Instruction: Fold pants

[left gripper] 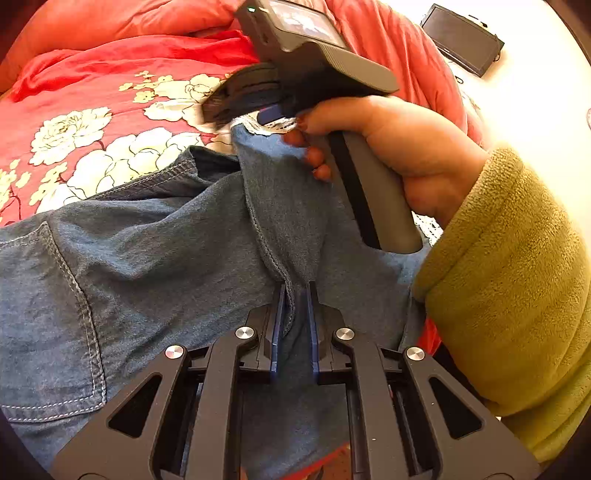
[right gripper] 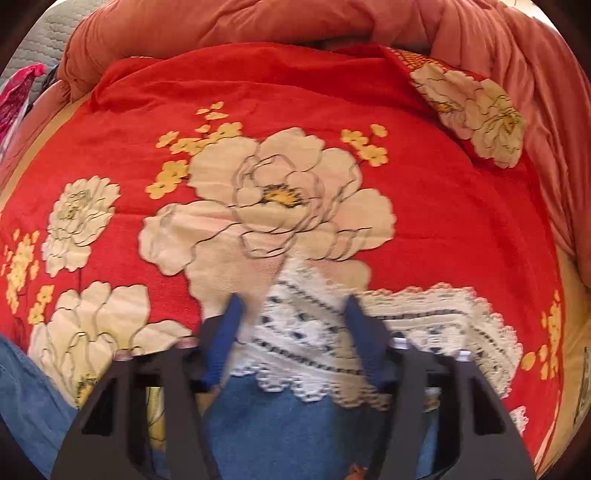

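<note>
Blue denim pants lie across the bed, with a back pocket at the left. My left gripper is shut on a raised fold of the denim along a seam. A hand in a yellow-green sleeve holds my right gripper, which is blurred, over the white lace hem of a leg. In the right wrist view my right gripper has its blue fingers standing apart. The lace hem lies between them and denim shows below. I see no pad pressing on it.
The pants rest on a red bedspread with large cream flowers. An orange quilt is heaped along the back and right. A dark screen sits on a white surface at the far right. Pink cloth shows at the left edge.
</note>
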A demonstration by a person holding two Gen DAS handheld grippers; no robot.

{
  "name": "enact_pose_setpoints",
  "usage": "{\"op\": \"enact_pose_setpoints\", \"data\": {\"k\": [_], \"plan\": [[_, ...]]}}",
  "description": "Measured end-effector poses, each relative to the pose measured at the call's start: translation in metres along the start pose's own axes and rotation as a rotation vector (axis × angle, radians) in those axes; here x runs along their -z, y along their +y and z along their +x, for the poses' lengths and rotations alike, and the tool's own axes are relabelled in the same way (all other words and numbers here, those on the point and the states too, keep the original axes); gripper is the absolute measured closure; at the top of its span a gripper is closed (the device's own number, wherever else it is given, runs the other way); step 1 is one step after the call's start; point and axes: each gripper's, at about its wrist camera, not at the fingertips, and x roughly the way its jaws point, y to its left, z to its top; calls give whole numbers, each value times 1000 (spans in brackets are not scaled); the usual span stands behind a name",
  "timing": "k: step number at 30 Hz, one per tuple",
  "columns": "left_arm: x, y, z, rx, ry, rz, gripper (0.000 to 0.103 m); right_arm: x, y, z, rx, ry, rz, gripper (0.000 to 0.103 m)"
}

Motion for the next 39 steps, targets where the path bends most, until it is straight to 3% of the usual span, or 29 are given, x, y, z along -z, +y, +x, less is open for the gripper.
{"op": "enact_pose_setpoints", "data": {"k": [1, 3, 11, 17, 21, 28, 35, 37, 39], "plan": [[0, 1, 1, -1, 0, -2, 99, 1, -5, -3, -9, -16, 4, 82], [-1, 2, 0, 3, -1, -7, 99, 7, -20, -13, -81, -49, 60, 91], [-1, 1, -2, -8, -5, 19, 82, 64, -97, -93, -318, -232, 341, 94], [-5, 1, 1, -57, -16, 52, 82, 122, -144, -149, -301, -338, 490, 94], [-5, -1, -9, -52, -25, 84, 94, 175, -171, -169, -323, -349, 595, 94], [-2, -12, -32, -34, -51, 152, 96, 241, -175, -180, -359, -311, 664, 94], [10, -19, -34, -64, -20, 202, 96, 276, -178, -168, -387, -254, 727, 91], [12, -21, -33, -67, -12, 213, 96, 278, -182, -169, -390, -260, 740, 82], [14, -24, -31, -70, -1, 233, 96, 277, -188, -169, -387, -271, 750, 82]]}}
